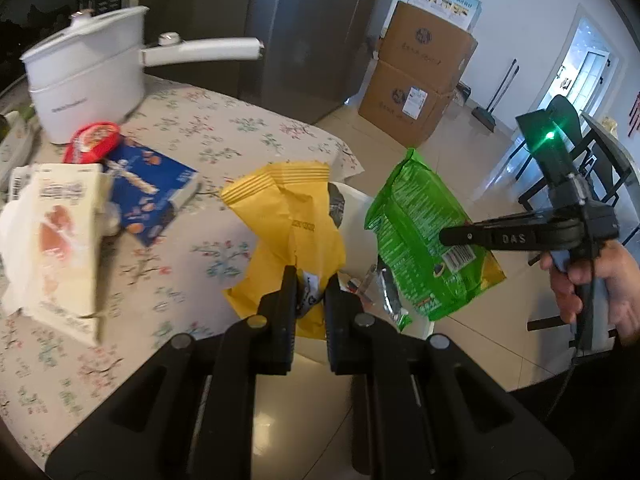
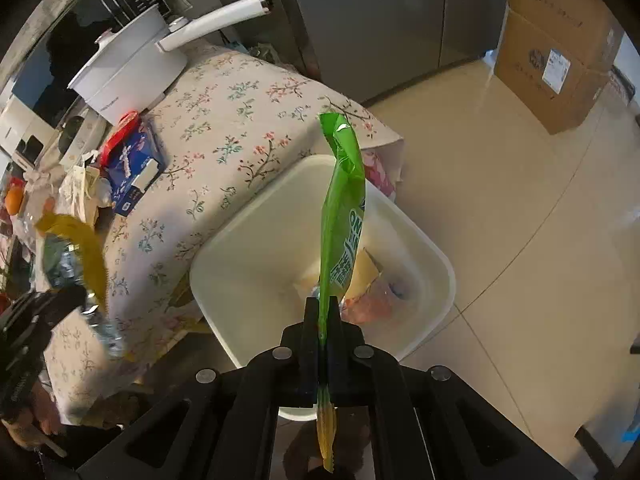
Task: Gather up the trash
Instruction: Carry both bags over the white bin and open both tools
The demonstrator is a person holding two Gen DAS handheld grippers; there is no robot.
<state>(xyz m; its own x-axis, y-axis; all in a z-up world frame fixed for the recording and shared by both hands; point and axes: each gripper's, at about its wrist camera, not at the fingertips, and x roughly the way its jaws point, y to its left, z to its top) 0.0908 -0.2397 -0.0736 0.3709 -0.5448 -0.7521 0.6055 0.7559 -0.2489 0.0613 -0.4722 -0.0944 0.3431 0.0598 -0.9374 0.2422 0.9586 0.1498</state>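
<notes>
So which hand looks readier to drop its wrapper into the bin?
Probably the right: its gripper holds the green bag directly above the white bin, while the yellow bag hangs nearer the table edge.

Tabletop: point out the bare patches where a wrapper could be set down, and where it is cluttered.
Bare floral tablecloth runs from the white pot to the table corner above the white bin; a second patch lies between the blue box and the yellow bag. Crowded: the left side, around the red lid, cream carton and blue box.
</notes>
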